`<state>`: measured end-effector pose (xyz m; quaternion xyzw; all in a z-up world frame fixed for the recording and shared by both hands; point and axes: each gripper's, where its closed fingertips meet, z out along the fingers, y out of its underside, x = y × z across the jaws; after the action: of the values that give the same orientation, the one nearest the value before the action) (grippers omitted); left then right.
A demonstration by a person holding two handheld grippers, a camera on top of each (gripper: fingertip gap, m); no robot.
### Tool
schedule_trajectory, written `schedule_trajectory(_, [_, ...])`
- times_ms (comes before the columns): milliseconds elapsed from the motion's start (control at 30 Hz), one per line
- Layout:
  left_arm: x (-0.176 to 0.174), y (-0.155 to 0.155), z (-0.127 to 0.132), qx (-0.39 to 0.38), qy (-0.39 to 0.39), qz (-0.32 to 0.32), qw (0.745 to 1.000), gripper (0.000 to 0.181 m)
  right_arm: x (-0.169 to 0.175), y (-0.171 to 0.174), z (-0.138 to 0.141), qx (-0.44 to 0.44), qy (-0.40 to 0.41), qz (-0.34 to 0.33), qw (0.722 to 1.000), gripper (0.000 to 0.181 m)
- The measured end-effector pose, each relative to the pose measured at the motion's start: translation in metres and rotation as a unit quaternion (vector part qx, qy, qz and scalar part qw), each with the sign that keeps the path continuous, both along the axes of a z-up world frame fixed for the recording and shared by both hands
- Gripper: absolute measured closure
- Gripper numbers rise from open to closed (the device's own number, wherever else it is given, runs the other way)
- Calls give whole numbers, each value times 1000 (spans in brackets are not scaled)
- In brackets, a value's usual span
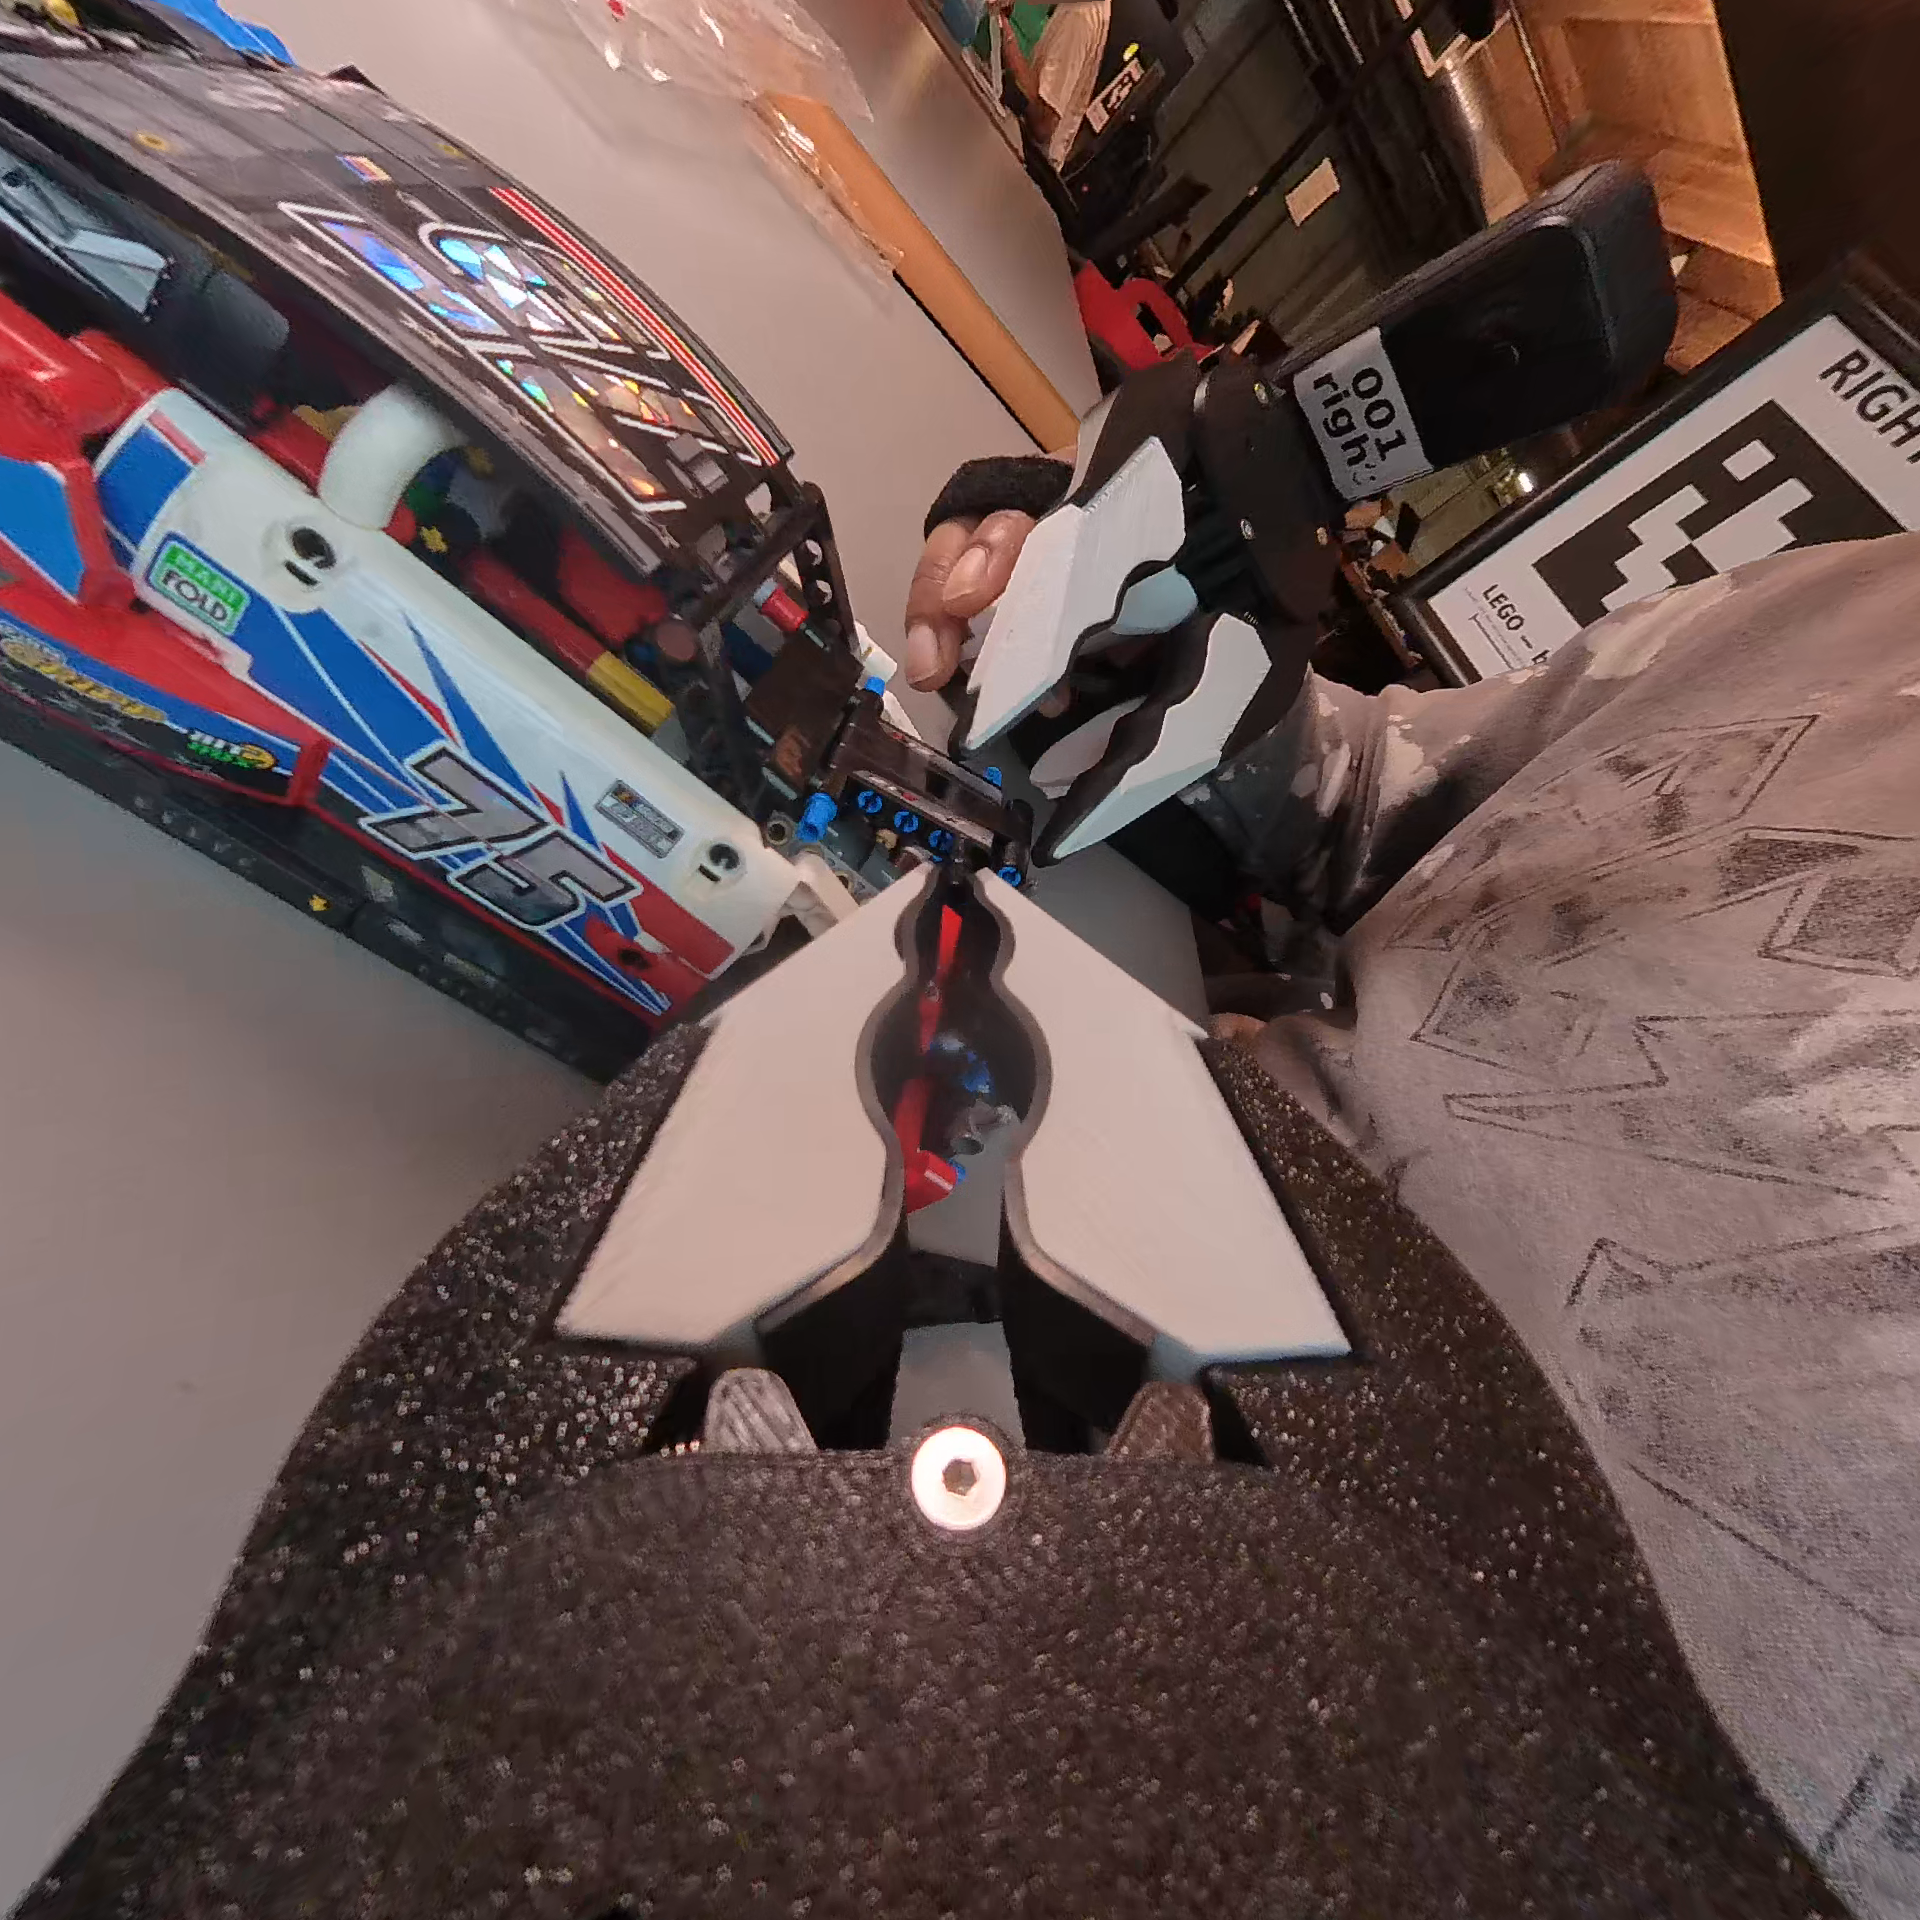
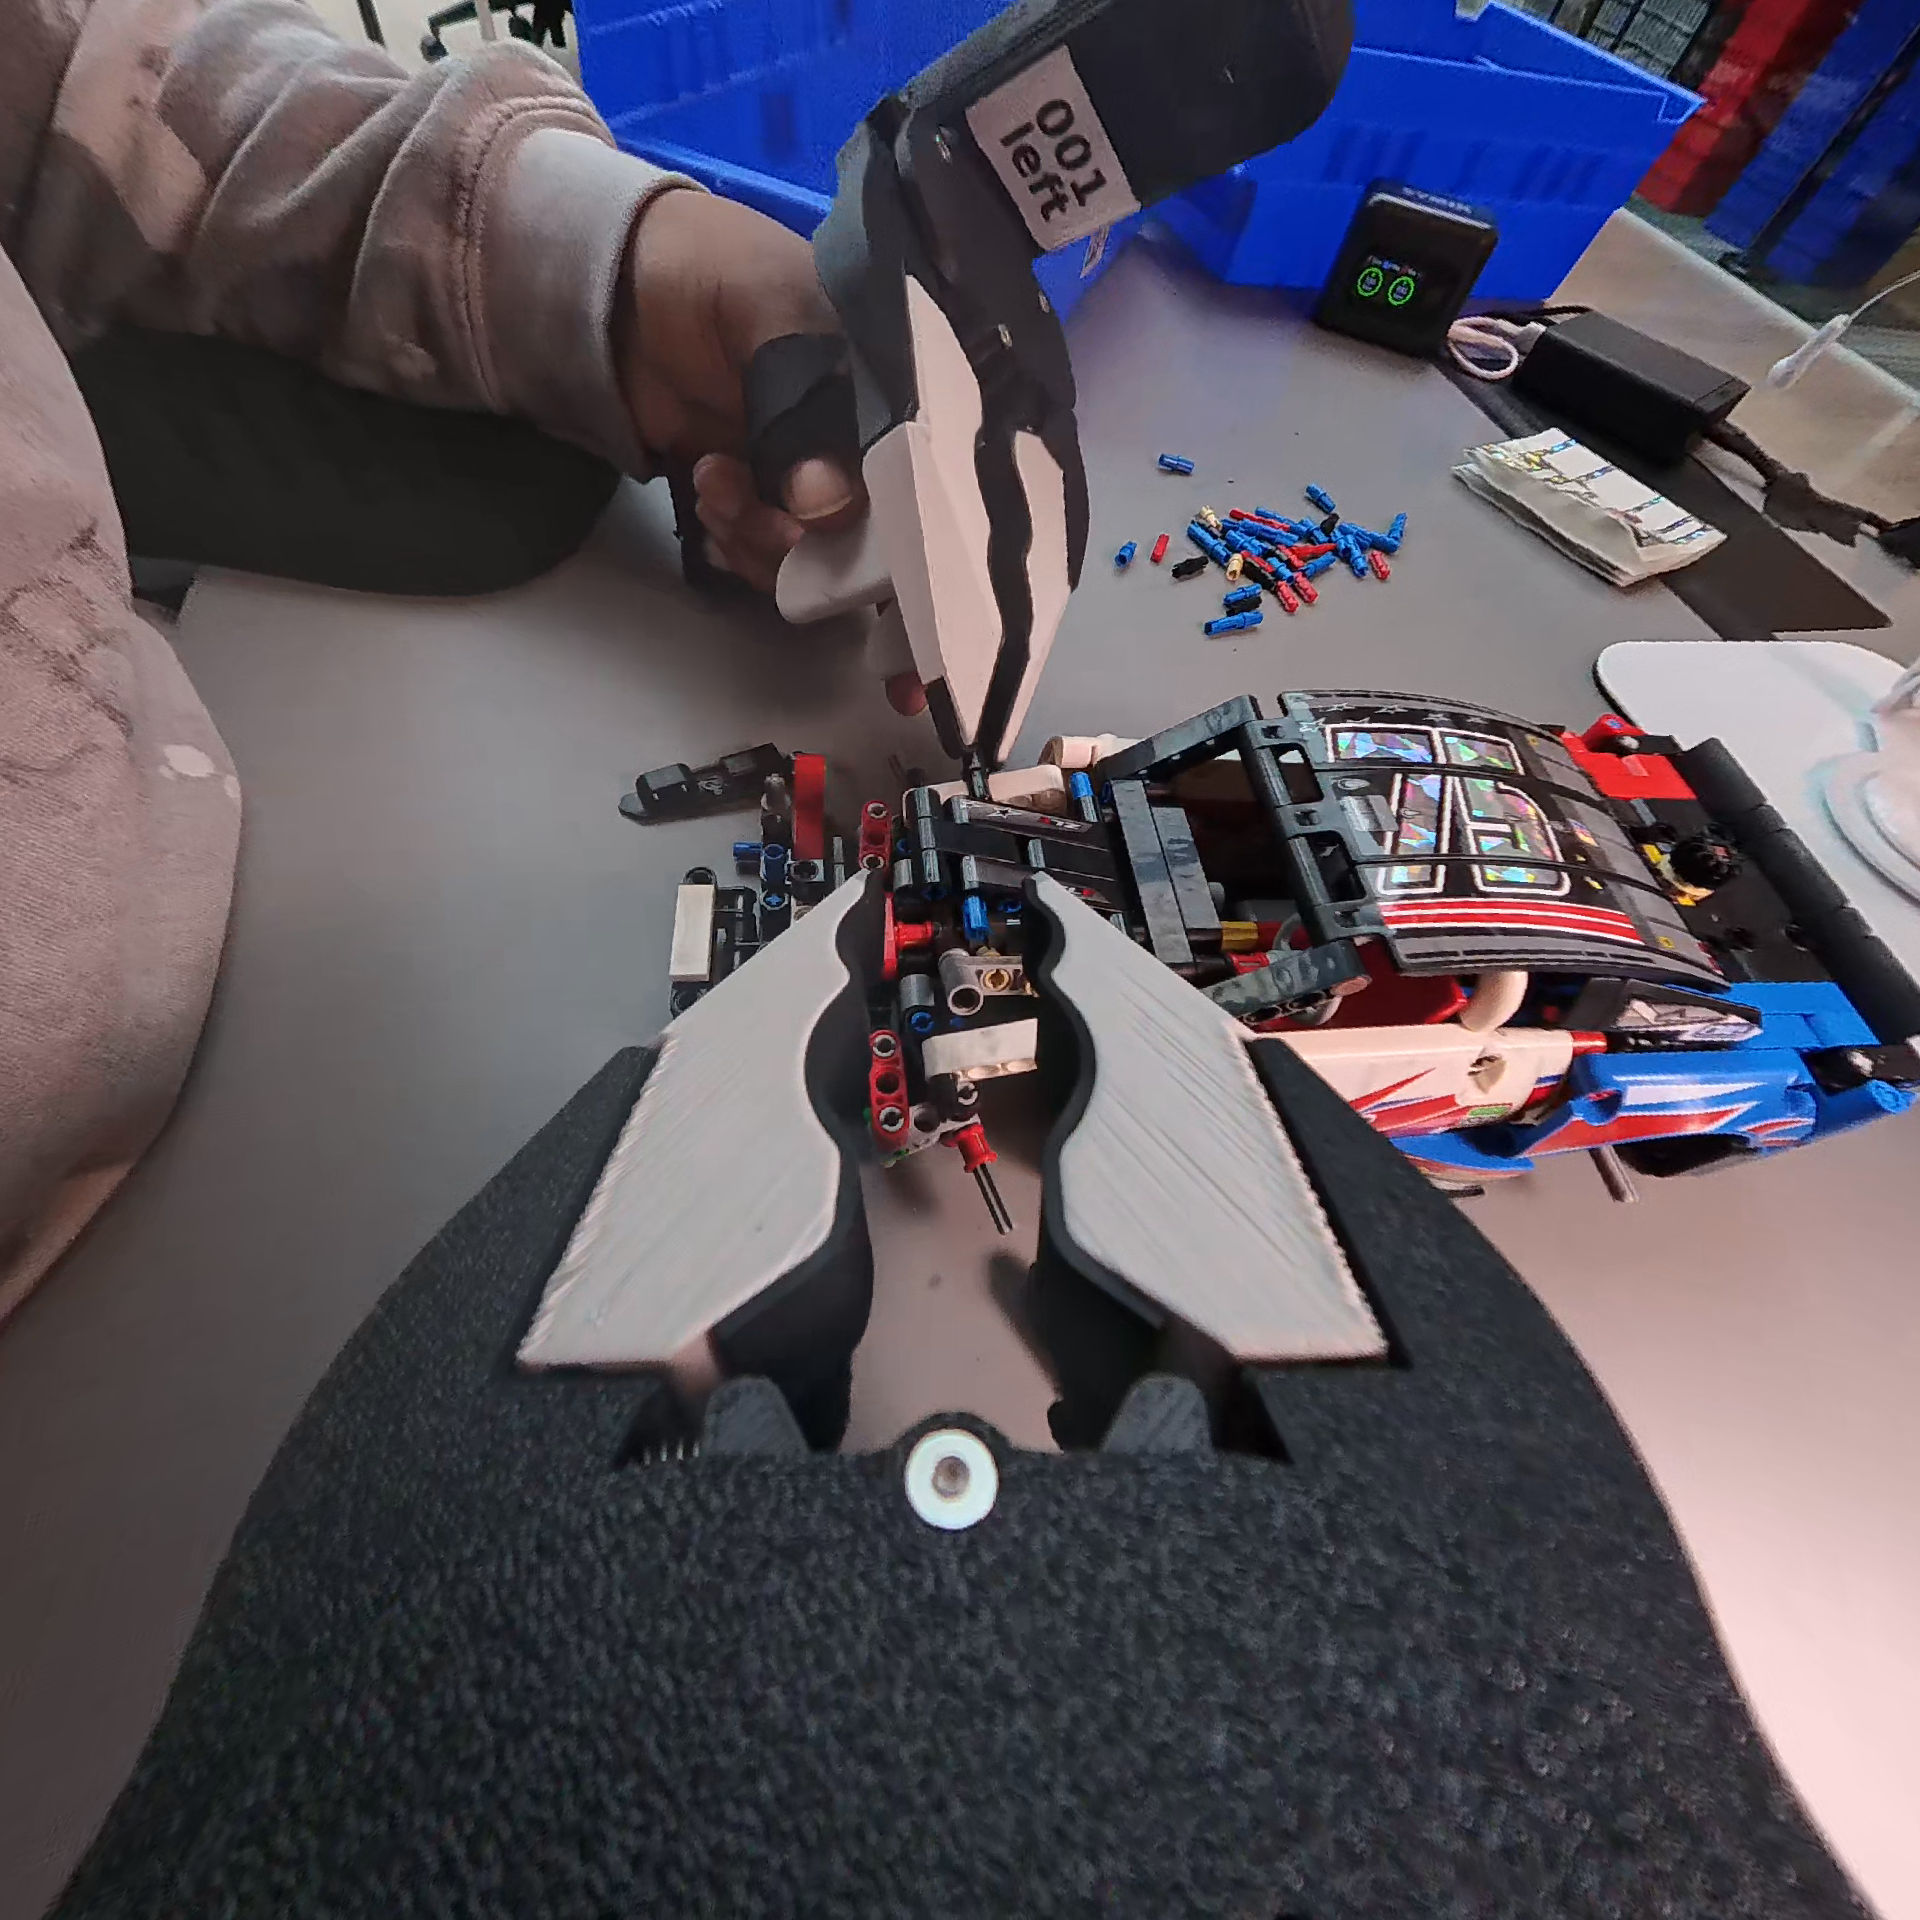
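Left gripper (image 1: 951, 883): tips pressed together on a small black pin (image 2: 977, 774) sticking up at the rear end of the brick-built race car (image 2: 1455, 935). In the right wrist view the same claw (image 2: 971, 743) comes down from above, a hand (image 2: 727, 416) wrapped round its grip.

Right gripper (image 2: 951, 899): jaws spread, 1 white finger on each side of the car's open rear frame, not clearly squeezing anything. Seen from the left wrist view (image 1: 997, 800), its tips sit at a black beam with blue pins (image 1: 935, 800).

Car: red, white and blue body with a black roof carrying shiny stickers, lying on the grey table (image 2: 416, 727), rear end toward both claws. Rear is all exposed beams and pins.

Loose bits: a black piece (image 2: 696, 790) and a few small parts just left of the car's rear. A pile of blue, red and black pins (image 2: 1288, 561) sits farther back, well apart from the car.

Far side: blue bins (image 2: 1403, 135), a small black device with green lights (image 2: 1397, 270), a black power brick (image 2: 1621, 384), a folded paper (image 2: 1590, 514).
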<state>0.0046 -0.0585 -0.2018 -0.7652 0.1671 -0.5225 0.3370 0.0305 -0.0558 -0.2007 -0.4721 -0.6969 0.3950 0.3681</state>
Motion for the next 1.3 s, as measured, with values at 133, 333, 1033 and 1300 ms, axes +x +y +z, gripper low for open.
schedule_trajectory(133, [1, 0, -1, -19, -13, -10, 1000, 180, 0, 1, 0, -8, -1, 0, 1000, 157])
schedule_trajectory(333, [2, -2, -1, -36, -32, -23, 999, 180, -1, 1, 0, -13, -1, 1, 1000, 157])
schedule_trajectory(1033, [6, 3, -5, -121, -102, 32, 987, 181, -6, 3, -9, 197, 26, 20, 980, 154])
schedule_trajectory(1300, [9, 4, -3, -158, -155, 81, 972, 181, -8, 1, -7, 250, 53, 33, 966, 164])
